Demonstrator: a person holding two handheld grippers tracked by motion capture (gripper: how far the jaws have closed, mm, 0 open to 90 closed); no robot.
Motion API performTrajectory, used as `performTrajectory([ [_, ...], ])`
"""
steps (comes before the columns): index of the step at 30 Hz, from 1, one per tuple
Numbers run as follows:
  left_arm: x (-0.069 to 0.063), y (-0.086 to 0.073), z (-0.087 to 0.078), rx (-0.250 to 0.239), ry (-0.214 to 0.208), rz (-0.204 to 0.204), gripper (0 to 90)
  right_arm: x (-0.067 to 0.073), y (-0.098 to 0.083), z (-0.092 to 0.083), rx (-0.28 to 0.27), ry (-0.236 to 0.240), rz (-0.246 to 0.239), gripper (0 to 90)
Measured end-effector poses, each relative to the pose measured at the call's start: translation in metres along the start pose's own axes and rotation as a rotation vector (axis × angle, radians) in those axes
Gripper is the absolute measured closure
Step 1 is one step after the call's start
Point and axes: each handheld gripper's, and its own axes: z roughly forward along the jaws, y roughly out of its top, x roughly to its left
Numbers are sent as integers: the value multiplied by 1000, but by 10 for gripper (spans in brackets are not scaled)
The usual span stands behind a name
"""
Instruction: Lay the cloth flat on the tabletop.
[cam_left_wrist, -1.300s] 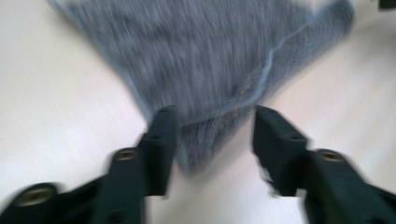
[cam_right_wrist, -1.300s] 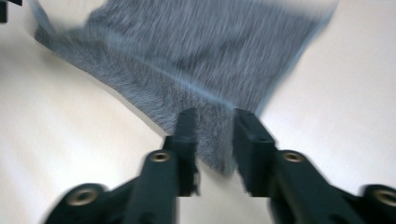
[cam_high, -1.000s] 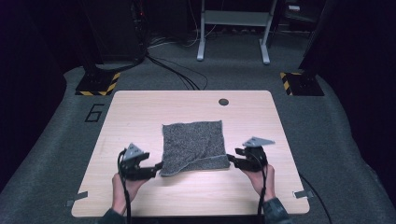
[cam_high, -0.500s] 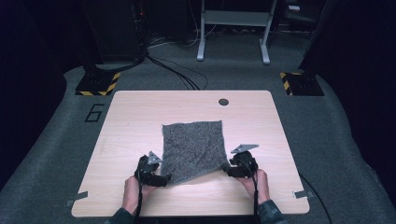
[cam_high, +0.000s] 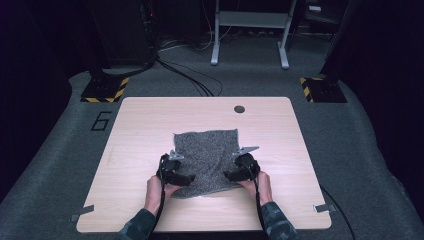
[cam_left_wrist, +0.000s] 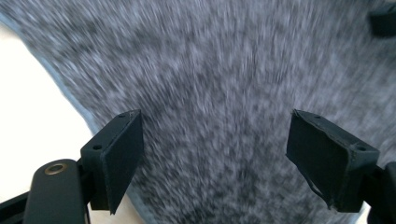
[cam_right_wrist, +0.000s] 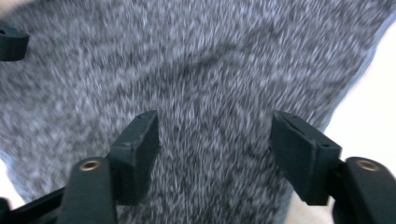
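A lab: hazard-striped stand bases (cam_high: 104, 90), floor cables (cam_high: 187, 75), numbered carpet (cam_high: 101, 121).

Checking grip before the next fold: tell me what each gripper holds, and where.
Nothing is held. The left gripper and right gripper have just been opening, jaws apart over the near part of the speckled grey knitted cloth.

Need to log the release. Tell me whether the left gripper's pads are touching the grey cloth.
Apart. In the left gripper view the pads stand wide, having just been opening, with the grey cloth lying flat beyond the gap and nothing pinched between them.
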Motion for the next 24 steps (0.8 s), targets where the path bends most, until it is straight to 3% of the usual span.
performTrajectory([
  [2,-4,-7,-1,-12,29,17,192,2,-8,1,10,-14,-6,300],
  [7,-9,-12,-3,-7,50,55,189,9,-22,-7,-3,-42,-22,277],
  [14,-9,-14,-3,-20,25,48,159,22,-36,-15,-11,-68,-30,264],
  [18,-10,-15,-11,-56,6,20,152,23,-40,-20,-19,-60,-9,240],
  [20,-10,-13,-21,-81,-13,-8,149,21,-39,-27,-54,-63,8,228],
  [24,-4,-5,-37,-131,6,-36,147,21,-36,-44,-109,-42,35,212],
])
